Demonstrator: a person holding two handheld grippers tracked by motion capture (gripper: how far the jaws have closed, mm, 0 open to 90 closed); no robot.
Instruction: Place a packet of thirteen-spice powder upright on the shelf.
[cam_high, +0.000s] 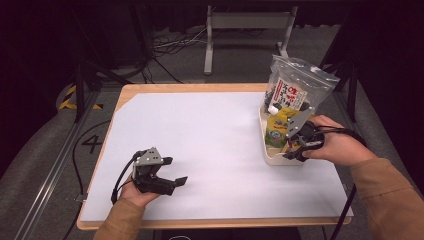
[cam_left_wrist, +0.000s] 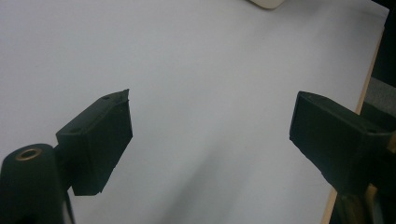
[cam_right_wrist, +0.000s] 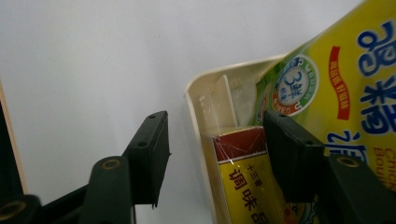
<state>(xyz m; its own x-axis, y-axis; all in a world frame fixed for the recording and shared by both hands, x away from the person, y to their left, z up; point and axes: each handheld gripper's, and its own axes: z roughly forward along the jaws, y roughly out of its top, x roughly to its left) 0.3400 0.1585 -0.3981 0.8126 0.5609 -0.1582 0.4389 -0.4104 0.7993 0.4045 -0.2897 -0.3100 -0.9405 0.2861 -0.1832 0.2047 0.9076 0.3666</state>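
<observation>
1. White sheeting covers the wooden table, whose pale rim shows along the upper and left edges of the high view; around it lie grey carpet, black cables and a metal frame leg at top centre, with darkness beyond.
2. Your cream bin sits at the right of the table in the high view. It is narrow, with rounded corners and thin walls.
3. In it stand a clear zip pouch with a printed label, rising well above the rim, and a yellow packet in front of it.
4. Your right gripper is at the near end of the bin, lower right of centre. Its jaws stand apart and grip nothing: one is outside the bin wall, the other inside against the packets.
5. Your left gripper rests low at the lower left, well apart from the bin, jaws apart over bare sheet.
6. The right gripper view gives you what the high view cannot: a yellow box with a dark red top, wrapped in film, tucked into the bin's corner beside the yellow packet.
7. The left gripper view shows the bin's corner at its top edge.
</observation>
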